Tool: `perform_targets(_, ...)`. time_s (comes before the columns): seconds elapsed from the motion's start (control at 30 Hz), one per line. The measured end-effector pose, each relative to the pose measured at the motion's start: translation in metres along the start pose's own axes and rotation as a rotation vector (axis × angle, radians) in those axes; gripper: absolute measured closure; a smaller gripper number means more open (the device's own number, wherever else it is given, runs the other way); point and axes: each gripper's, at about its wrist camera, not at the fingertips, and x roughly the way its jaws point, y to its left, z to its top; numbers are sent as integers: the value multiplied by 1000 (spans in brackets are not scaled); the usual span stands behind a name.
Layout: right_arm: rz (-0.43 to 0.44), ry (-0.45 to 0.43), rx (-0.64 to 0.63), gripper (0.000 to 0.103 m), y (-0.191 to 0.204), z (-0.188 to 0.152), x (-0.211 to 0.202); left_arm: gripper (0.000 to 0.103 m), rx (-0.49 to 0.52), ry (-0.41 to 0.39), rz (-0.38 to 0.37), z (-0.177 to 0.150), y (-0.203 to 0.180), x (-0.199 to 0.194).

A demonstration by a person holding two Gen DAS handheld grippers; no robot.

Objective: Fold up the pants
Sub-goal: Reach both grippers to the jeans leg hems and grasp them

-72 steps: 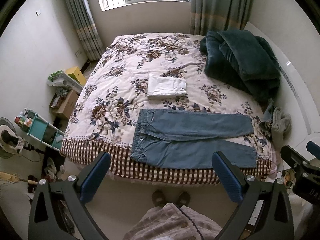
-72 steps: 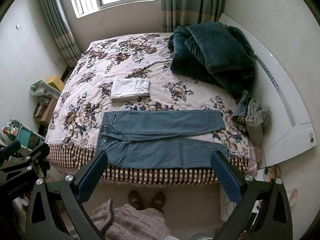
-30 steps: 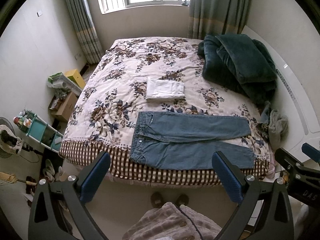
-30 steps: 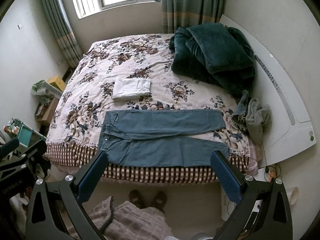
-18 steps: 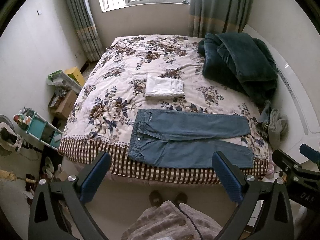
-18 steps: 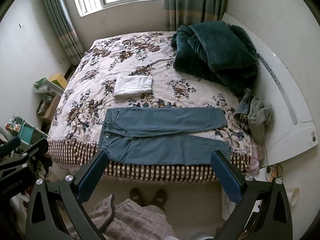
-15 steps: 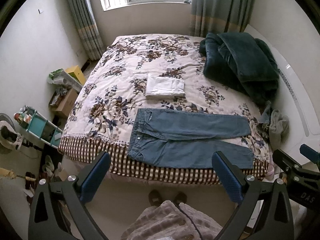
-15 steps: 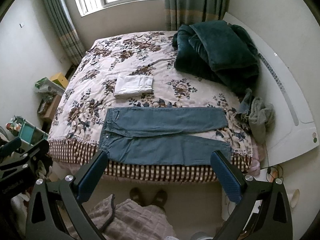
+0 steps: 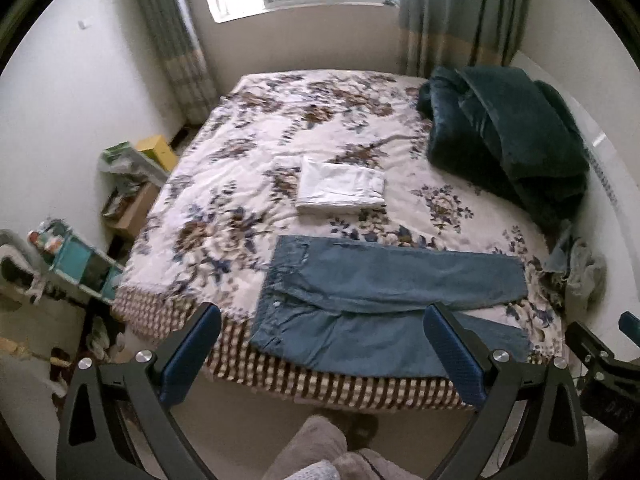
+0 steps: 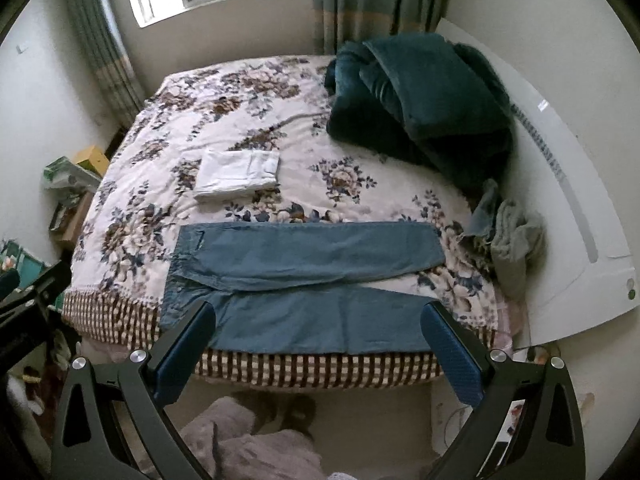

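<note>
Blue denim pants lie flat on the near edge of the floral bed, waistband to the left, legs spread apart to the right; they also show in the right wrist view. My left gripper is open and empty, held above the bed's near edge, in front of the pants. My right gripper is open and empty, over the near leg. Neither touches the fabric.
A folded white garment lies mid-bed behind the pants. A dark green blanket is heaped at the far right, a grey-blue clothes pile by the white headboard. Boxes and a teal rack stand on the left floor.
Both grippers have moved closer to the bed and lower, so the pants look larger and nearer. The pants have not moved. Both grippers stay open.
</note>
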Motion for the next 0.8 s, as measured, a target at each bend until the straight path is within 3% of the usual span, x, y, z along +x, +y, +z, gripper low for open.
perform_targets(0.23,-77,39,72,0,1,64,117,0,76,74,-33,62,-26,117)
perform_targets(0.47,-91,148,136,0,-2,129,278,0,169,143,-43,116,-61,252)
perform_targets(0.6,-119,232,71,0,-9,143,380,0,252,191,-19,120,-88,327)
perform_targets(0.8,-182,436,-149,0,-34,137,565,0,522,292,77,86,-143,471)
